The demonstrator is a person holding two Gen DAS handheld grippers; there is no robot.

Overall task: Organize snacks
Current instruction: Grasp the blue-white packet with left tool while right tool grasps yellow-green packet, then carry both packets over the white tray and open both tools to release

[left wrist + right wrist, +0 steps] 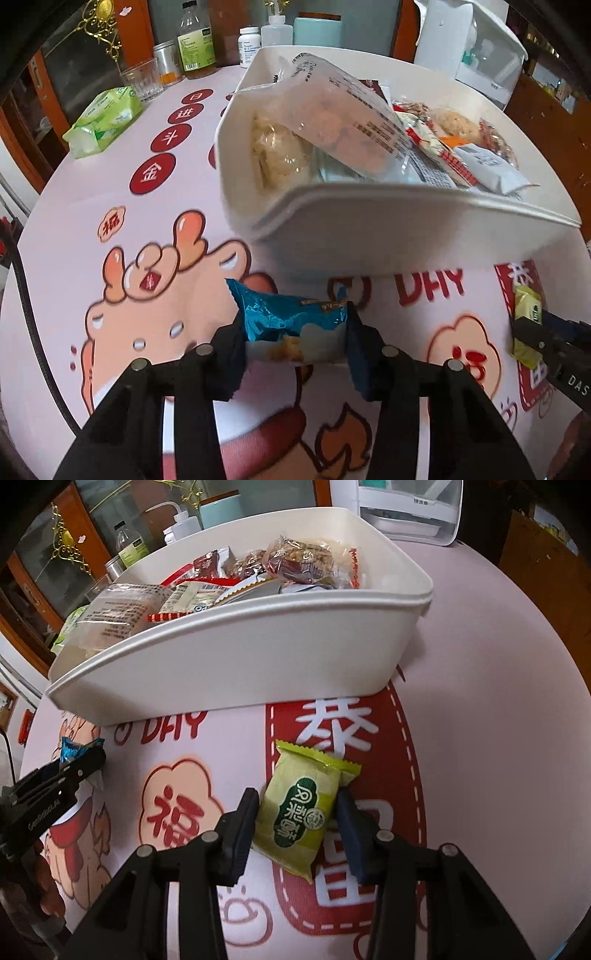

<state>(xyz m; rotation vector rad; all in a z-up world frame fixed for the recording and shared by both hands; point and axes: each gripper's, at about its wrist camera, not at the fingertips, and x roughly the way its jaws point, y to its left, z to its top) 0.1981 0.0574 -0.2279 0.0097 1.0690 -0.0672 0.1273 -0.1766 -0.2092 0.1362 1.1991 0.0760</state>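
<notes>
My left gripper [295, 343] is shut on a blue snack packet [291, 321], held just above the table in front of the white bin [369, 218]. My right gripper [295, 823] is shut on a green snack packet [303, 808], also near the table in front of the bin [258, 657]. The bin is filled with several wrapped snacks [332, 122]. The right gripper with the green packet [526, 317] shows at the right edge of the left wrist view. The left gripper with the blue packet [79, 747] shows at the left of the right wrist view.
The round table has a pink printed cover [147, 258]. A green tissue pack [105, 120], a glass [142, 79], bottles [195, 40] and a tin stand at the far left. A white appliance [410, 506] stands behind the bin.
</notes>
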